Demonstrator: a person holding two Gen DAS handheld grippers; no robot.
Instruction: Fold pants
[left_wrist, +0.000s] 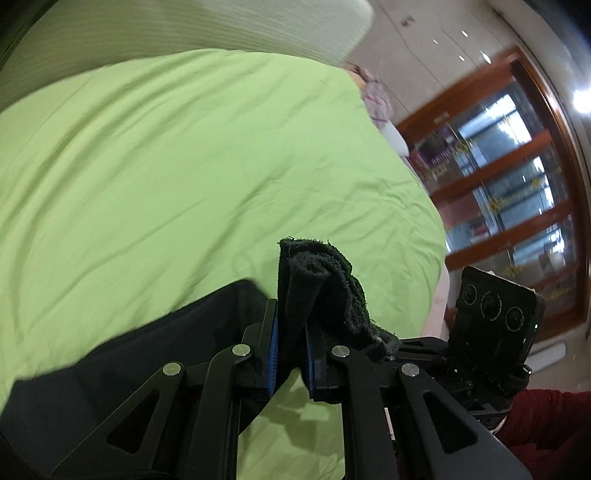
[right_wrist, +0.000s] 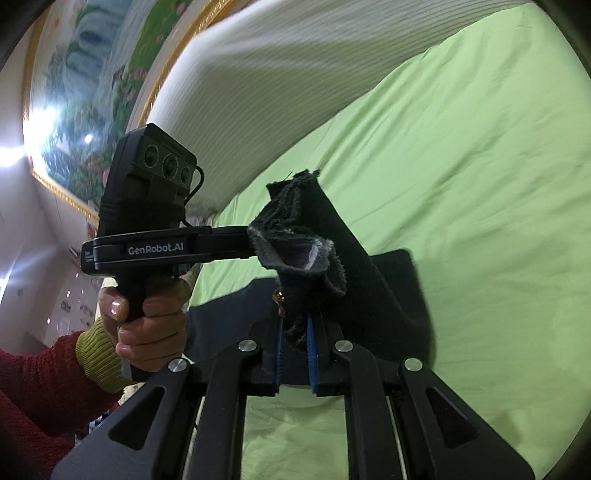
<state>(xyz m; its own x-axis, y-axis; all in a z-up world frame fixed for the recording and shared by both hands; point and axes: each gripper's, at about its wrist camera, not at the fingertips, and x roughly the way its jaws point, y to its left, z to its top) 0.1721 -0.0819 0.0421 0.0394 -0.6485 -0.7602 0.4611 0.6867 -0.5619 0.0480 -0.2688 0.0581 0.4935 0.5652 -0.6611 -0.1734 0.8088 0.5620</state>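
Note:
Black pants (left_wrist: 122, 350) lie partly on a light green bedsheet (left_wrist: 184, 166). My left gripper (left_wrist: 291, 339) is shut on a bunched frayed edge of the pants (left_wrist: 325, 280), lifted above the bed. My right gripper (right_wrist: 295, 343) is shut on another frayed edge of the pants (right_wrist: 325, 258), which stands up between its blue pads (right_wrist: 312, 350). The rest of the pants hangs down behind it (right_wrist: 391, 306). The left gripper's body shows in the right wrist view (right_wrist: 155, 251), close on the left, held by a hand in a red sleeve.
A white ribbed bolster or headboard cushion (right_wrist: 277, 81) runs along the bed's far side. A wooden glass-door cabinet (left_wrist: 517, 192) stands beyond the bed's right edge. A framed painting (right_wrist: 92, 74) hangs on the wall.

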